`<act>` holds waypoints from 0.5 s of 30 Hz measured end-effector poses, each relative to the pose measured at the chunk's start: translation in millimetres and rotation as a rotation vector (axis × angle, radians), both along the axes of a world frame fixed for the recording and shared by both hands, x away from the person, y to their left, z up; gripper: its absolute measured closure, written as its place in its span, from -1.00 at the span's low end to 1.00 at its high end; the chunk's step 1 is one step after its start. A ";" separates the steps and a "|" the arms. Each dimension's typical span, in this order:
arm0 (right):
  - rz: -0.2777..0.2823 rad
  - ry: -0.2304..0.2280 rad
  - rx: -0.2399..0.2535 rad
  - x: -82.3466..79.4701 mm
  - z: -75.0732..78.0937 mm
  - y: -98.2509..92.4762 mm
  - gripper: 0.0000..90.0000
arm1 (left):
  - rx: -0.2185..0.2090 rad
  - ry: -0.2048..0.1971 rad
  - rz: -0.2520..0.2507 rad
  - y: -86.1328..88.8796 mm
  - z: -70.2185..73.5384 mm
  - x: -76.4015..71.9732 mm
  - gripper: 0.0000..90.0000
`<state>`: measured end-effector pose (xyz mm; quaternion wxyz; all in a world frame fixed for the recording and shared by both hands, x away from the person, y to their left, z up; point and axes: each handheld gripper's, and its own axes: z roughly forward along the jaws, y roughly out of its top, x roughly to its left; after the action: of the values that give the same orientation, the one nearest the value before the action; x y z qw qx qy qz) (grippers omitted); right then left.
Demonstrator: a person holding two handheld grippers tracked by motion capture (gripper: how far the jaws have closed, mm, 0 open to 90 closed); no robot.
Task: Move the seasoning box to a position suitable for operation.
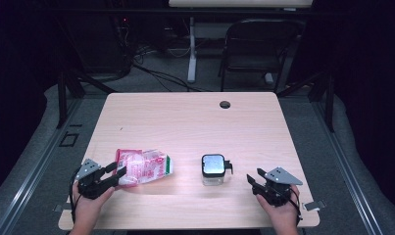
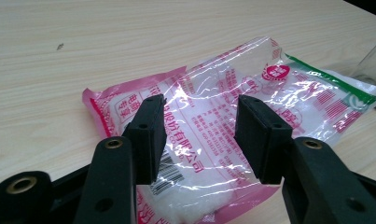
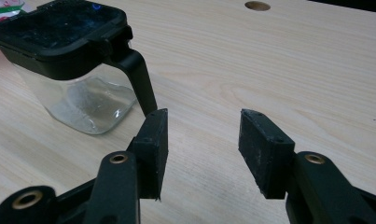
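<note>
High view: left gripper (image 1: 117, 174) with jaws spread, poised over the near end of the plastic bag (image 1: 145, 166), not pinching it. Right gripper (image 1: 253, 182) spread, empty, glass jar (image 1: 214, 170) just ahead of its jaws on the surface (image 1: 185, 122). Risk: slick film slipping or crumpling under closure; contents shifting.

Left tongs (image 1: 114, 172), right tongs (image 1: 253, 180): matte black two-jaw bodies, rectangular pads, brass-ringed pivot holes, small screw recesses. Grey three-cornered top plates. Black trailing cables. Hands bare, no sleeves seen.
</note>
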<state>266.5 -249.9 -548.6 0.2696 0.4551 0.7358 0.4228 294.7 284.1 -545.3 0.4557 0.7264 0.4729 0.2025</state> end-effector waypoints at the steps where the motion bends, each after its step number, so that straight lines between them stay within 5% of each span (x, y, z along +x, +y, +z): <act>1: 0.006 -0.001 0.003 0.2 -0.3 0.6 0.17 | 0.000 0.000 0.000 0.0 0.0 0.0 0.17; 15: 0.079 -0.009 0.005 4.1 5.1 21.6 0.15 | -0.022 0.021 -0.061 -17.7 0.0 -2.0 0.19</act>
<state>270.7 -228.2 -543.4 0.2549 0.4243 0.7509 0.4373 292.7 266.4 -545.3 0.4646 0.7375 0.4576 0.1758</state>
